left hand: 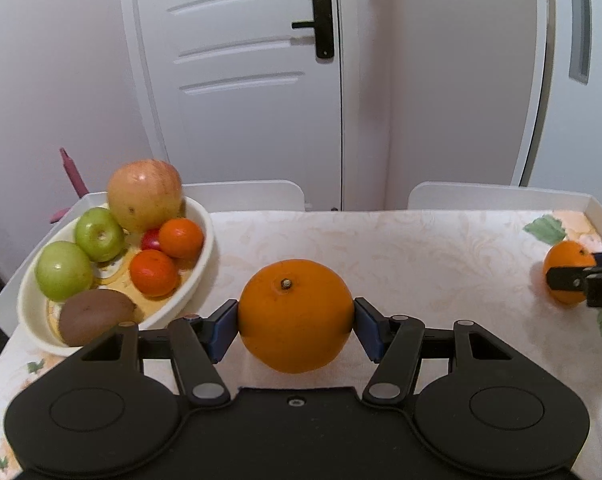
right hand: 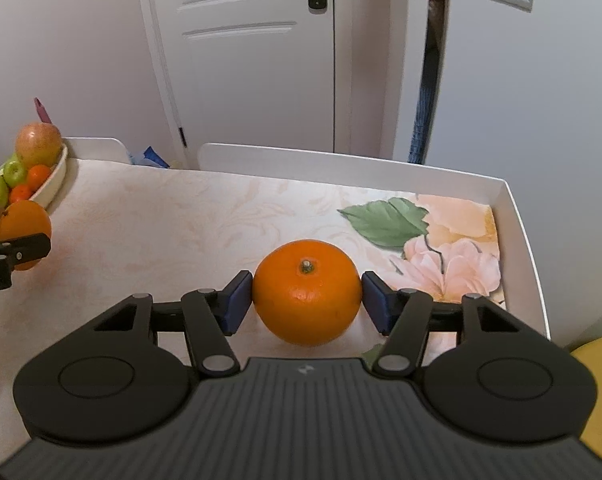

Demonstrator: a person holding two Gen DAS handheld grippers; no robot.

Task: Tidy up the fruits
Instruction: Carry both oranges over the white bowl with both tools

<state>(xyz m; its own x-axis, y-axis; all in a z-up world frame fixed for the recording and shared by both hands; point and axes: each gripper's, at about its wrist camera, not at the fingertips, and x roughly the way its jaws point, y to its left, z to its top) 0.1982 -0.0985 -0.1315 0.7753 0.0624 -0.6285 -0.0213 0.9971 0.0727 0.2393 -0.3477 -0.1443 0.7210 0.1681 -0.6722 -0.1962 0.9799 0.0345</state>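
Observation:
My left gripper (left hand: 295, 322) is shut on a large orange (left hand: 295, 308), blue pads pressing both its sides, stem up. To its left stands a white oval bowl (left hand: 207, 236) holding a red-yellow apple (left hand: 145, 194), two green apples (left hand: 99, 234), two tangerines (left hand: 155, 272), a kiwi (left hand: 95, 320) and a small red fruit. My right gripper (right hand: 307, 302) is shut on a second orange (right hand: 307, 286) that rests on the tablecloth, pads touching both flanks. That orange (left hand: 567, 260) shows at the right edge of the left wrist view. The left orange (right hand: 23, 222) shows at the left edge of the right wrist view.
The table (right hand: 517, 216) has a raised white rim and a pale cloth with a flower print (right hand: 445, 252) at the right. Two white chair backs (left hand: 245, 194) stand behind the far edge, with a white door (left hand: 253, 60) beyond. A yellow object (right hand: 599, 400) lies off the table's right side.

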